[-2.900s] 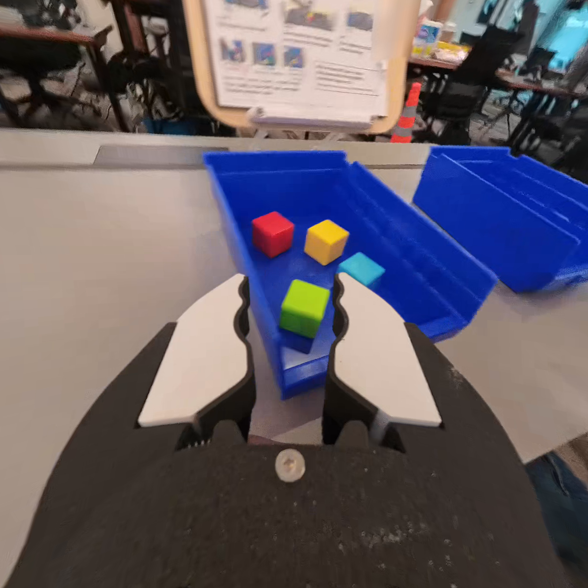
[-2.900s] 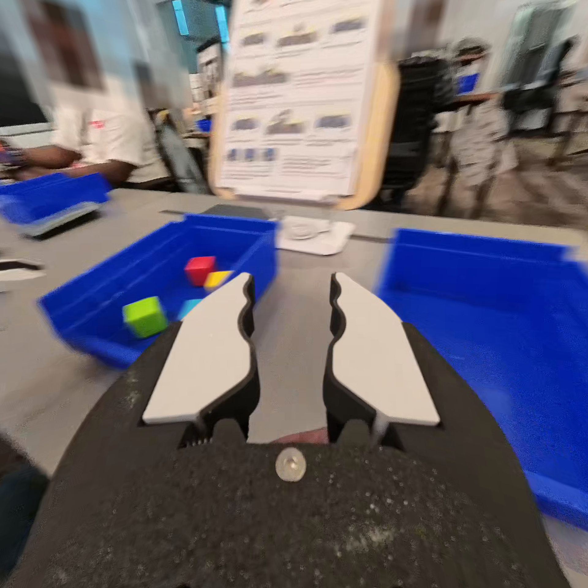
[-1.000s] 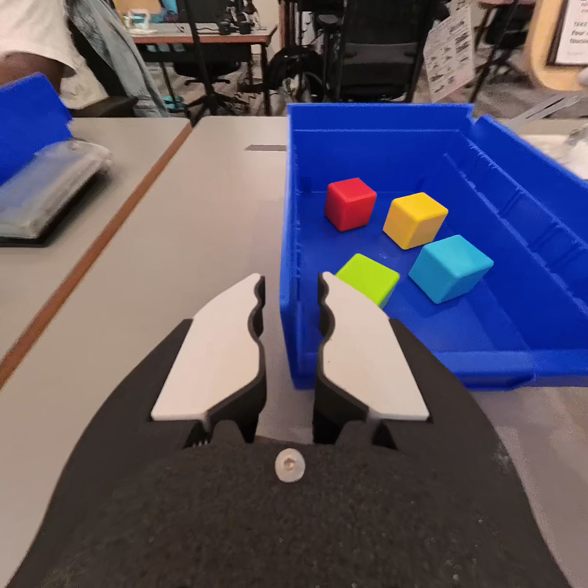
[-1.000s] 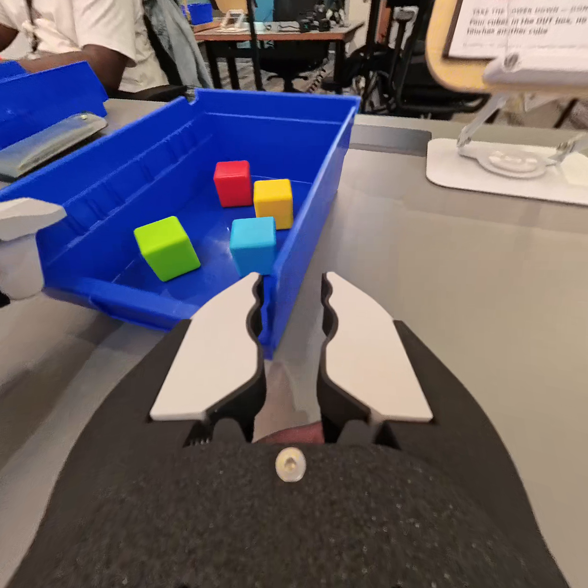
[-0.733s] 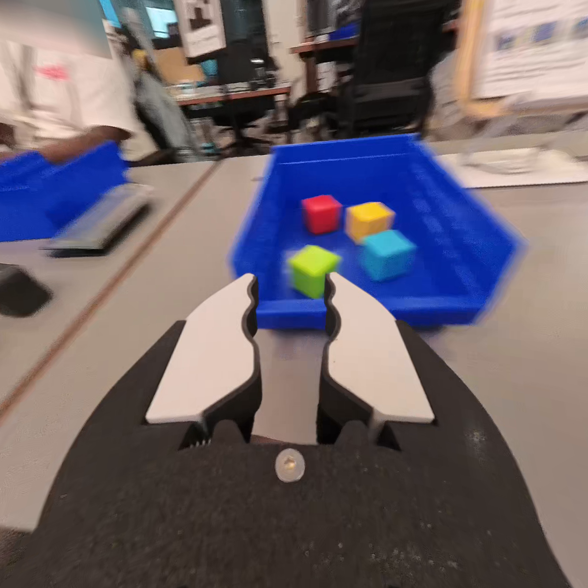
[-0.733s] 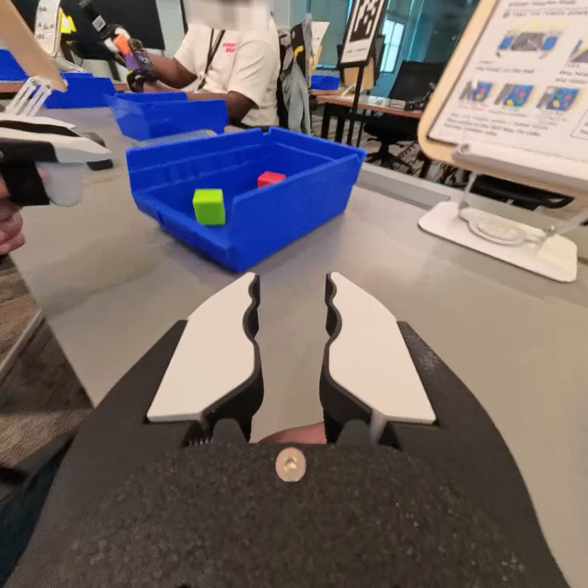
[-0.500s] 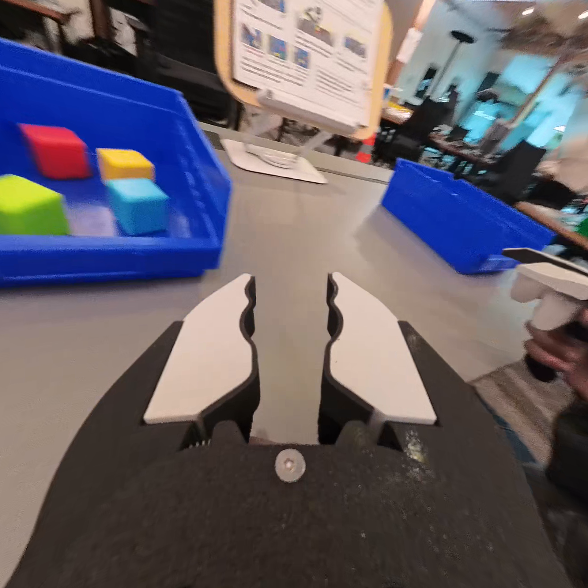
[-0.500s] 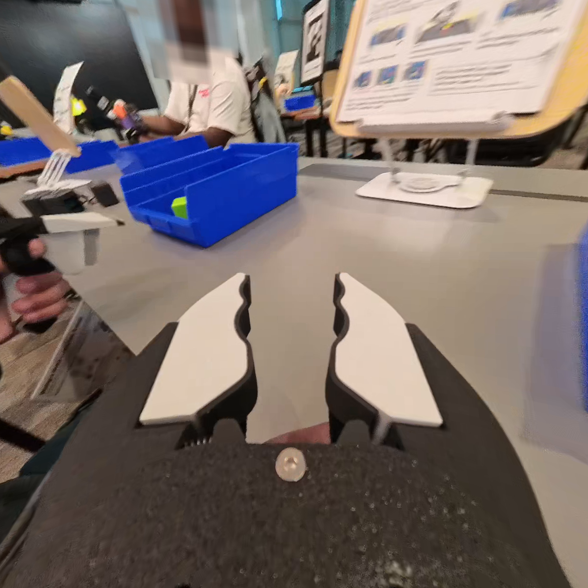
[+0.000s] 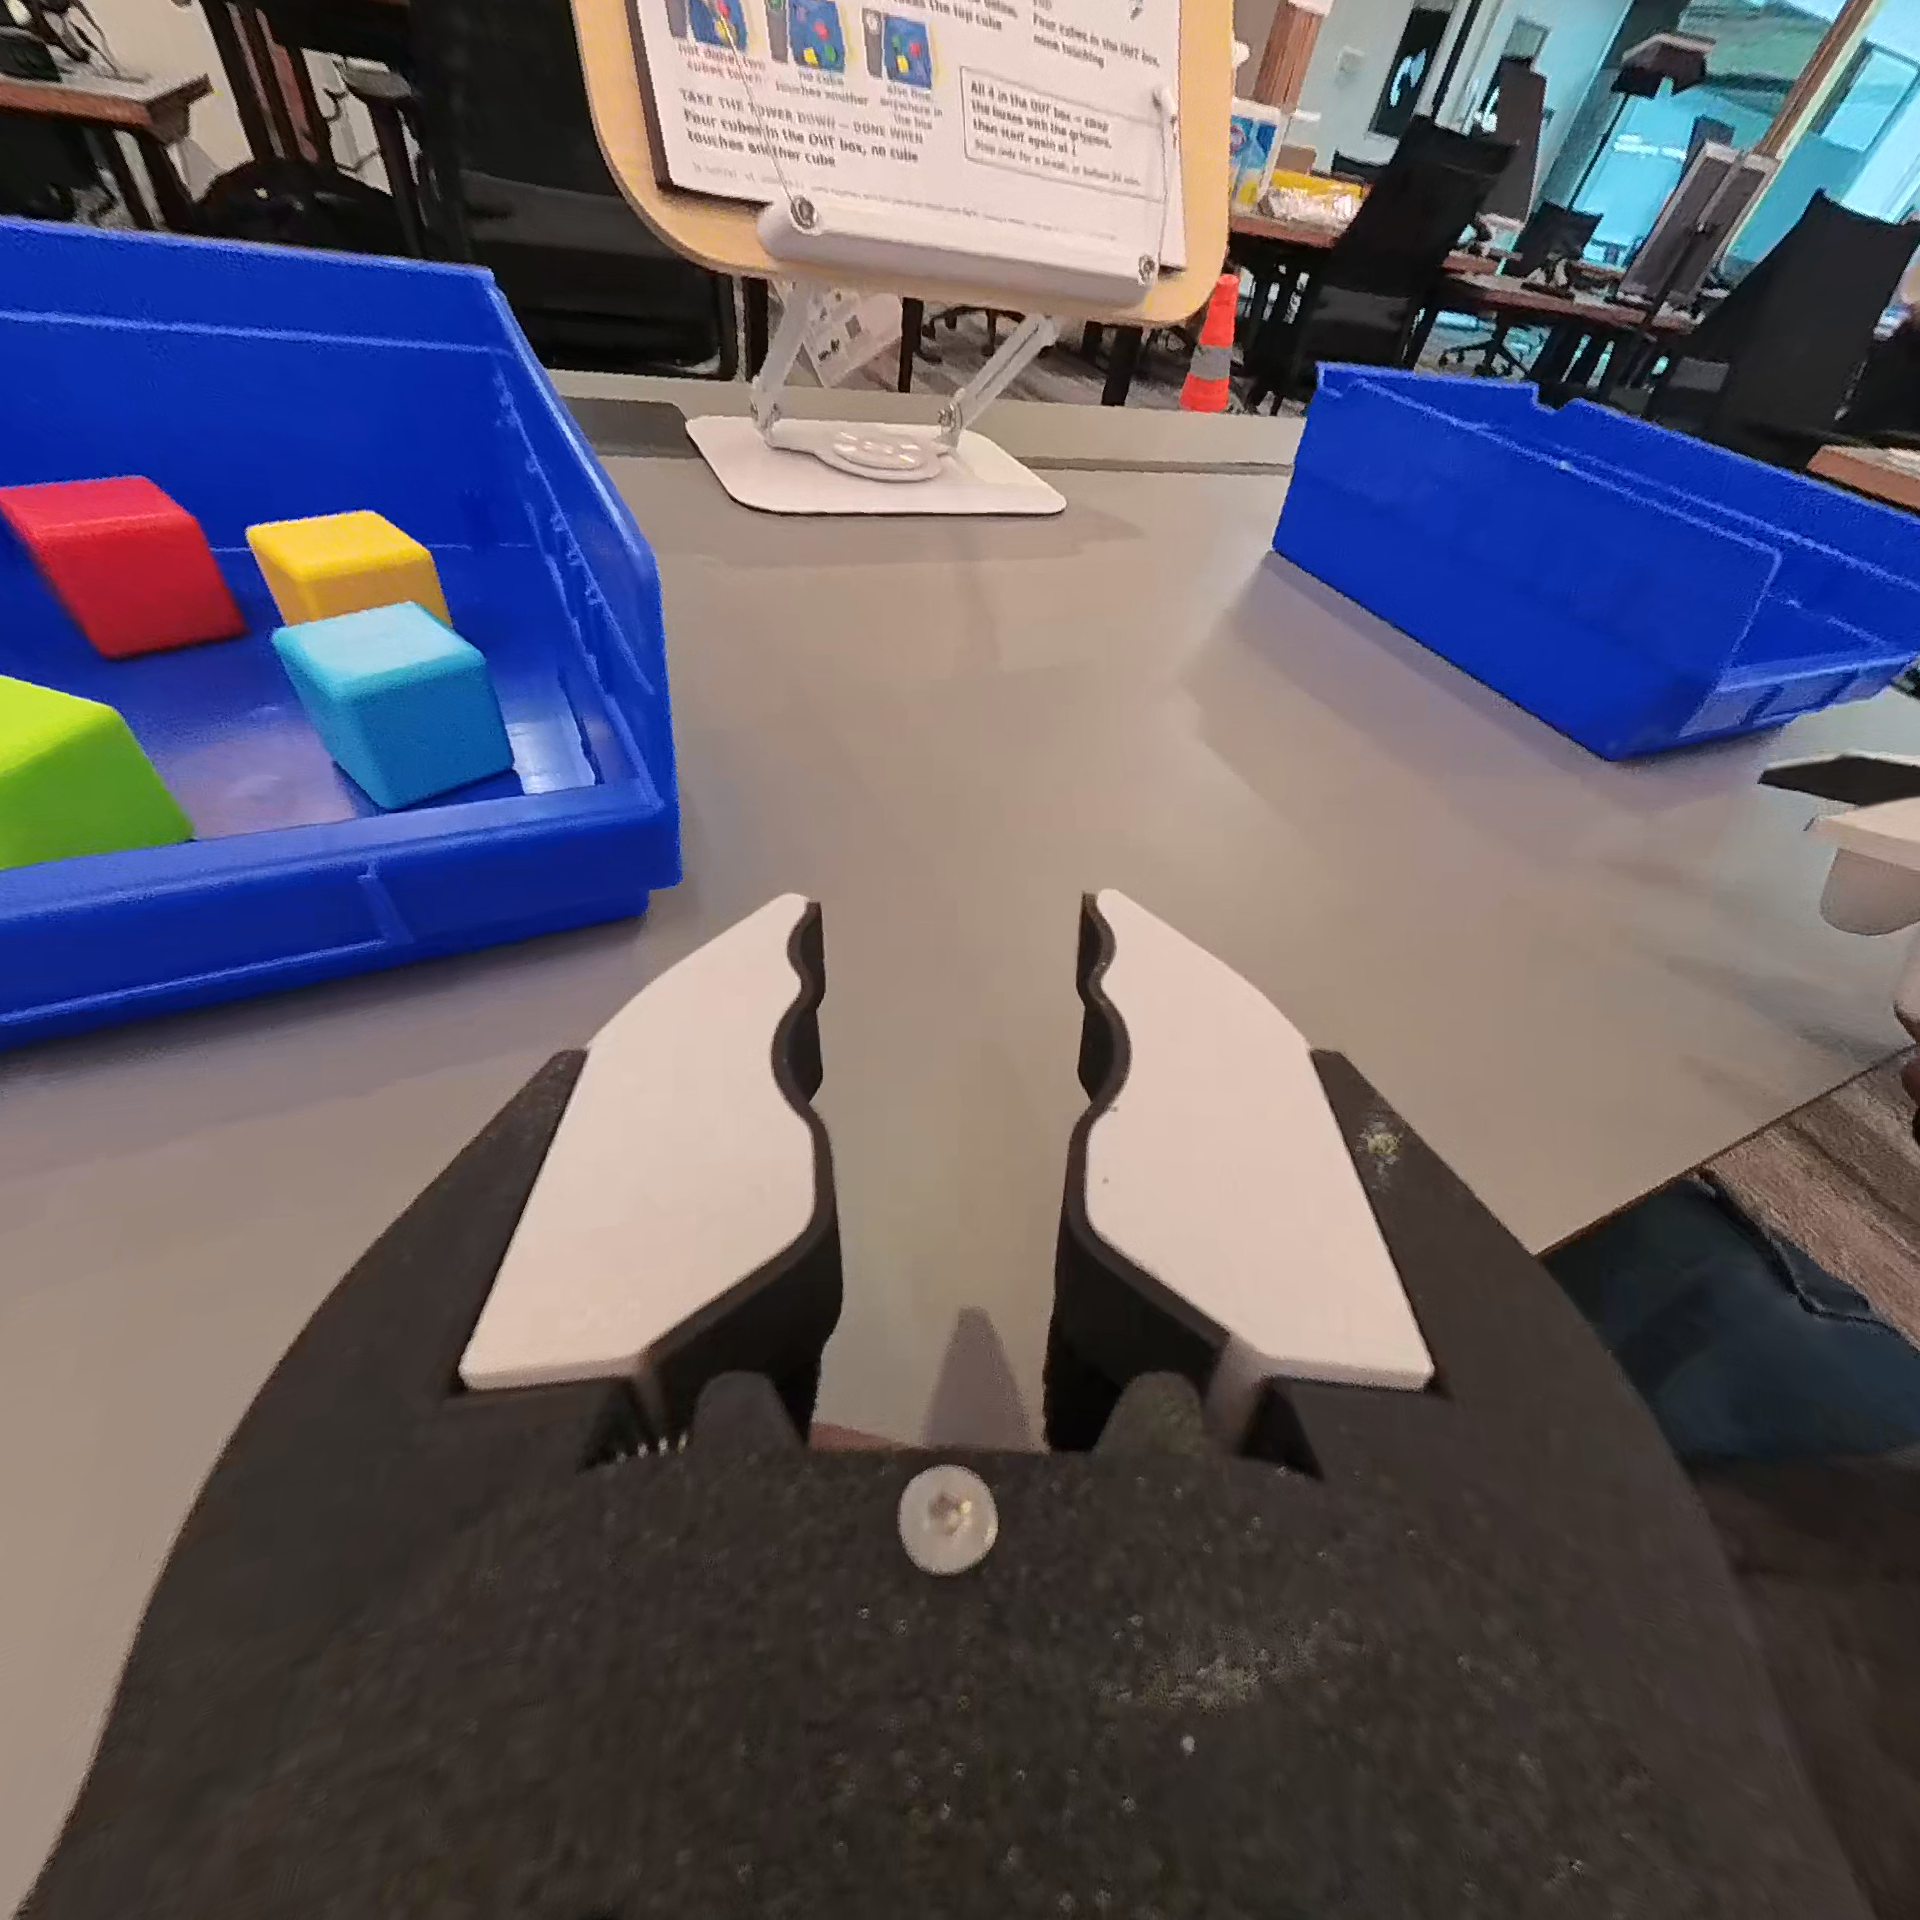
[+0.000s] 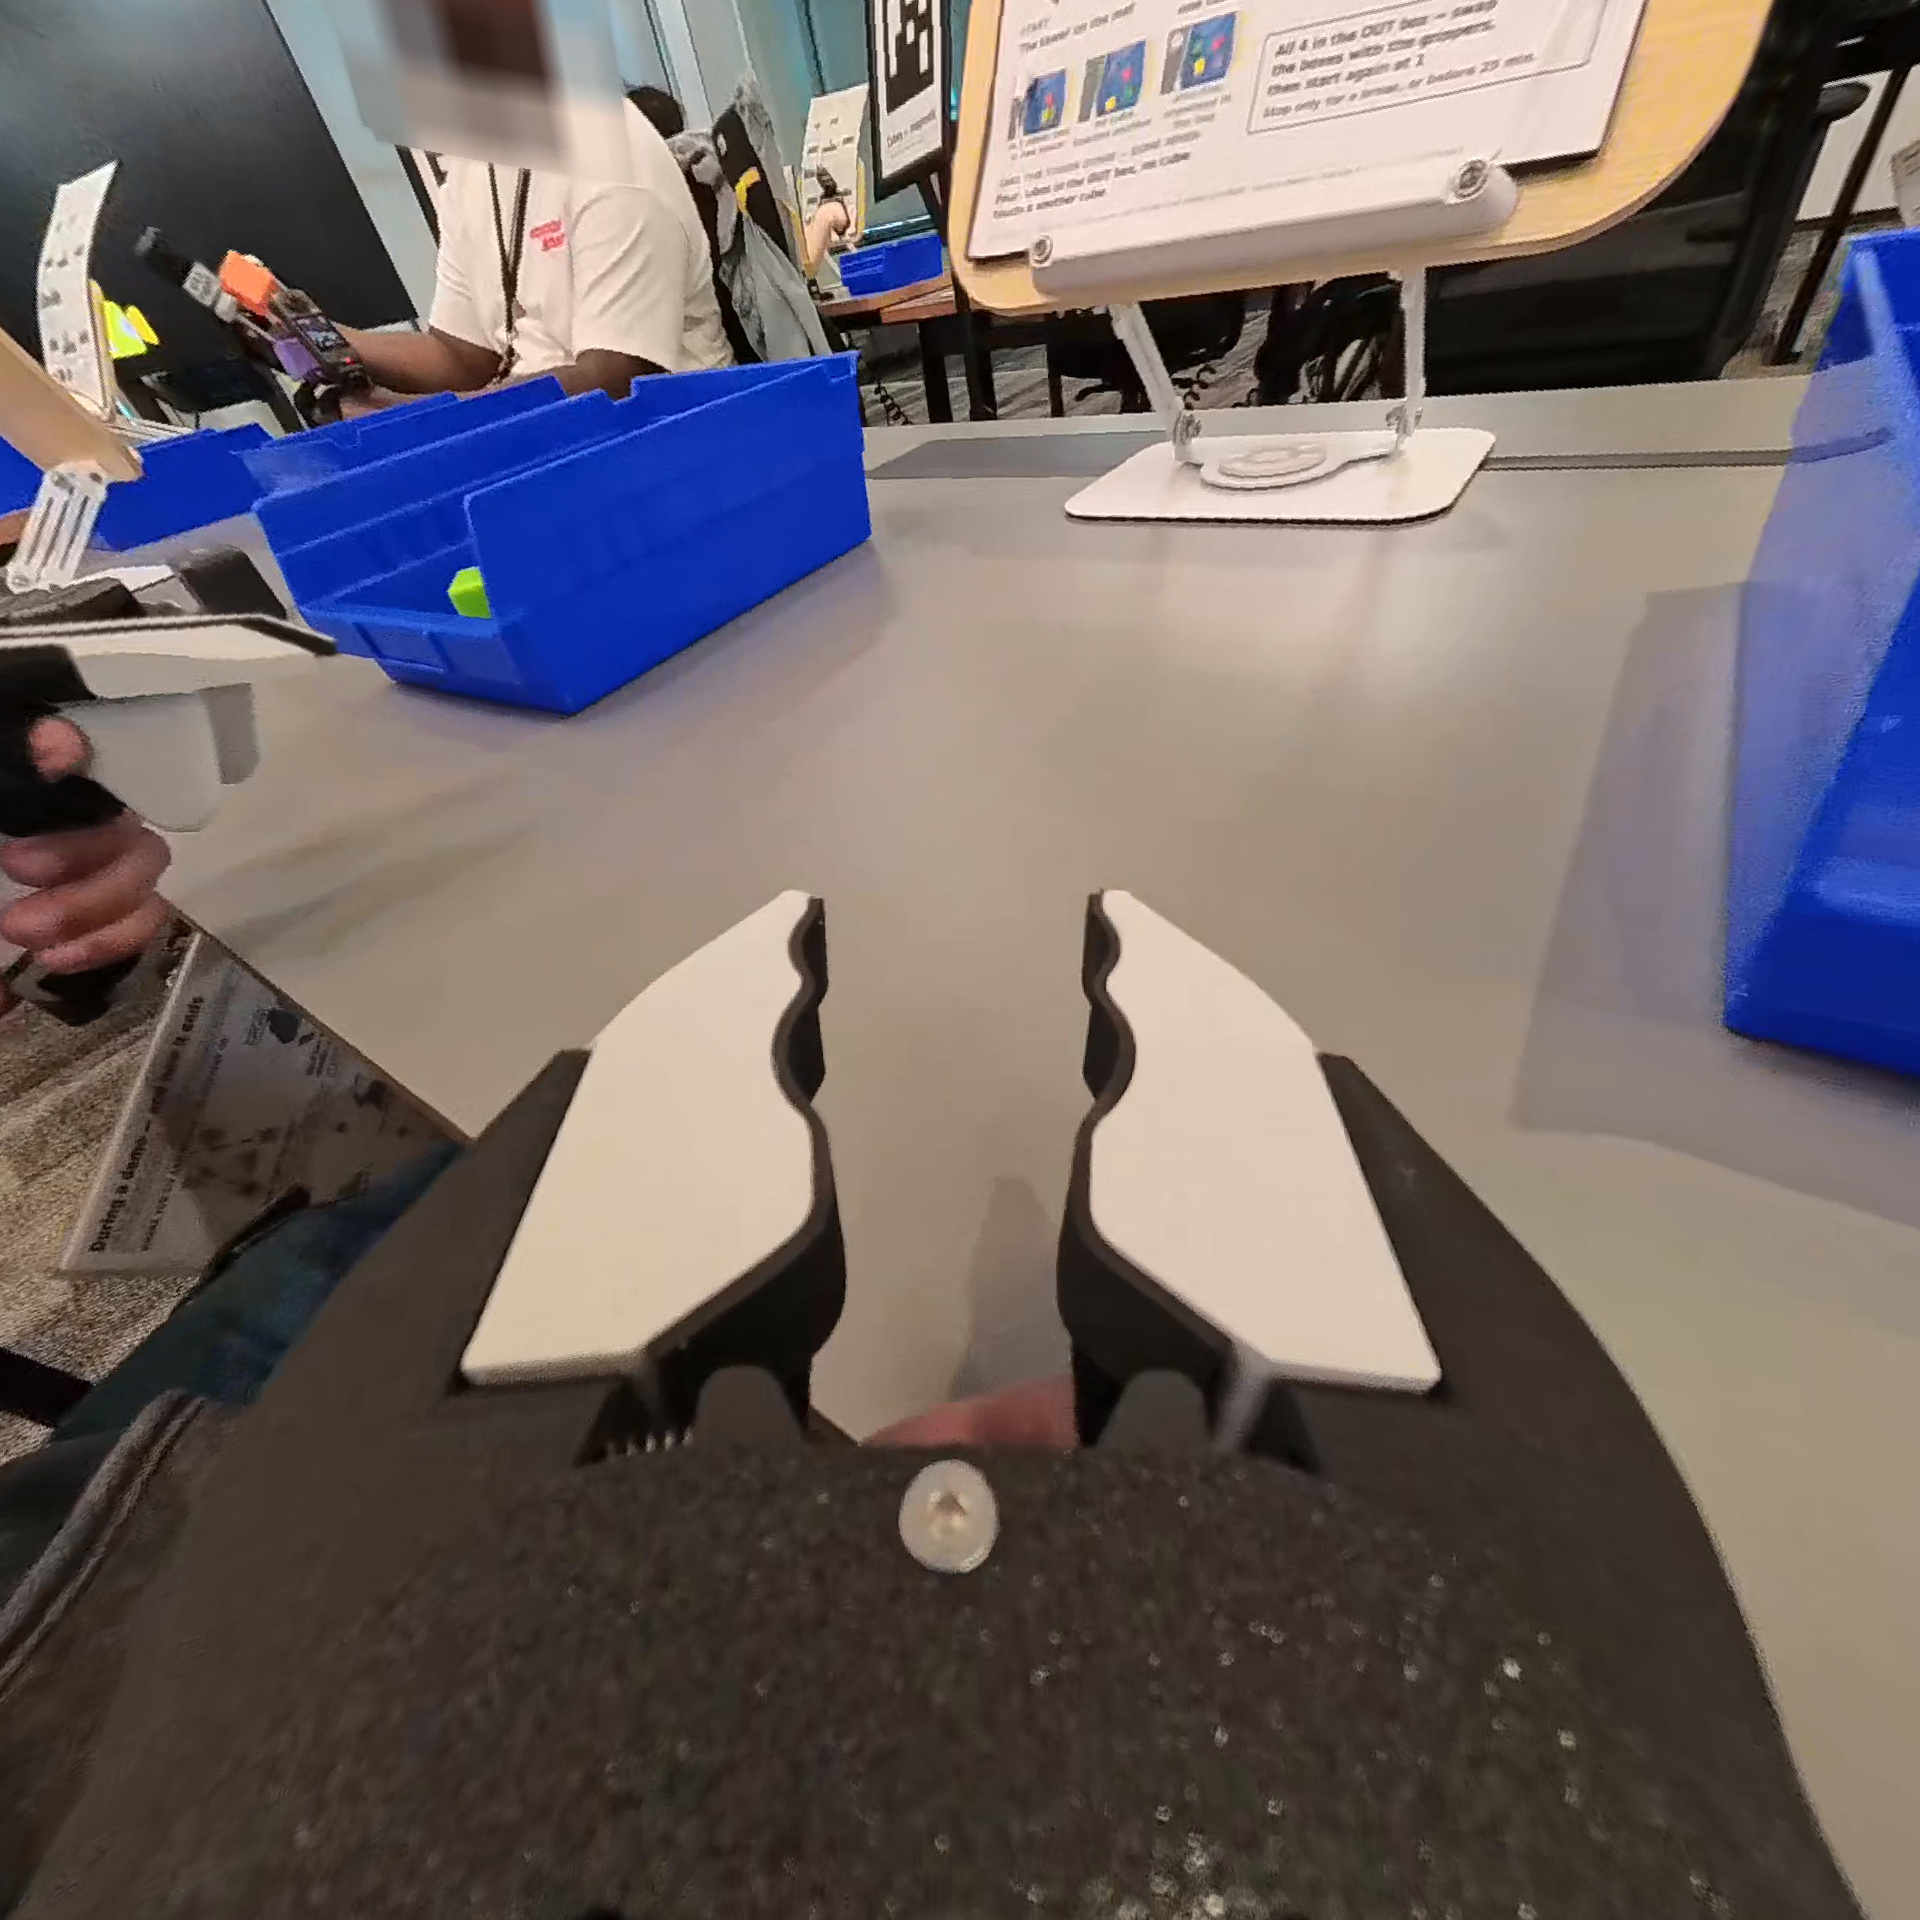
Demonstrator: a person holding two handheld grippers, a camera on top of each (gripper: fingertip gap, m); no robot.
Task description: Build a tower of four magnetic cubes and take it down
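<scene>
A red cube (image 9: 114, 561), a yellow cube (image 9: 348, 566), a light blue cube (image 9: 400, 701) and a green cube (image 9: 73, 774) lie apart in a blue bin (image 9: 582, 540) at the left of the left wrist view. My left gripper (image 9: 948, 914) is open and empty over the bare grey table (image 9: 987, 707), to the right of that bin. My right gripper (image 10: 951, 914) is open and empty over the table's middle. In the right wrist view the same bin (image 10: 644, 540) shows at the left with only the green cube (image 10: 470, 594) visible.
A second, empty blue bin (image 9: 1558, 561) stands at the right, and shows at the right edge of the right wrist view (image 10: 1860, 727). An instruction board on a white stand (image 9: 883, 457) is at the back. The other gripper (image 10: 156, 707) is at the left. A person sits at another table behind.
Both grippers have pulled back from the bin of cubes and swung toward the table's middle. The cubes have stayed in the bin. Both grippers remain open.
</scene>
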